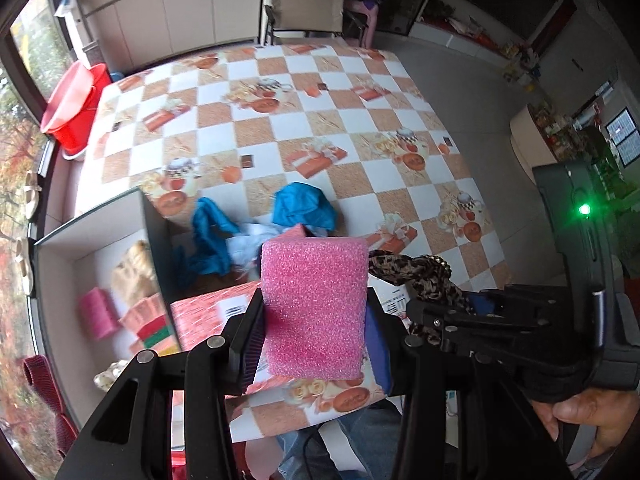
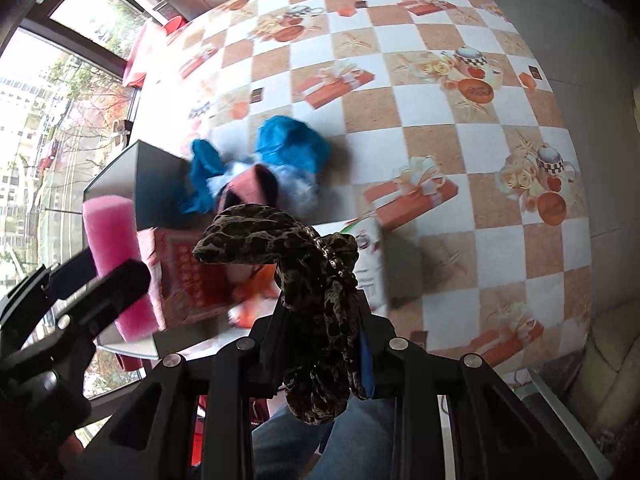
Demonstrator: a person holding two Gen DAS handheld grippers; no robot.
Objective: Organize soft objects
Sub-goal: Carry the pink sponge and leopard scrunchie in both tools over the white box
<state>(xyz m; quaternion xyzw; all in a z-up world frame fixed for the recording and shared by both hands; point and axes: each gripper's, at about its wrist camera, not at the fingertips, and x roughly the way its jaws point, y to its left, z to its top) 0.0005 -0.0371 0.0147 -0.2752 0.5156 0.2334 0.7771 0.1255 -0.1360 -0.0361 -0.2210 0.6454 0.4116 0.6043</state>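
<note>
A pink foam block (image 1: 316, 300) stands upright between the pads of my left gripper (image 1: 316, 340), which is shut on it above the near table edge. To its right, my right gripper (image 1: 452, 312) is shut on a leopard-print fabric piece (image 1: 420, 276). In the right wrist view that fabric (image 2: 280, 240) drapes over and between the fingers of the right gripper (image 2: 320, 320), and the pink foam (image 2: 116, 260) shows at the left. Crumpled blue cloth (image 1: 304, 208) and pale fabric (image 1: 248, 248) lie on the checked tablecloth (image 1: 320, 100) behind the foam.
An open grey box (image 1: 92, 248) at the left holds a pink roll (image 1: 98, 314) and a blond plush (image 1: 132, 268). A red-pink carton (image 1: 200, 312) and a white carton (image 2: 370, 264) sit near the front edge. Red tubs (image 1: 76, 108) stand left of the table. A folding chair (image 1: 308, 8) stands behind it.
</note>
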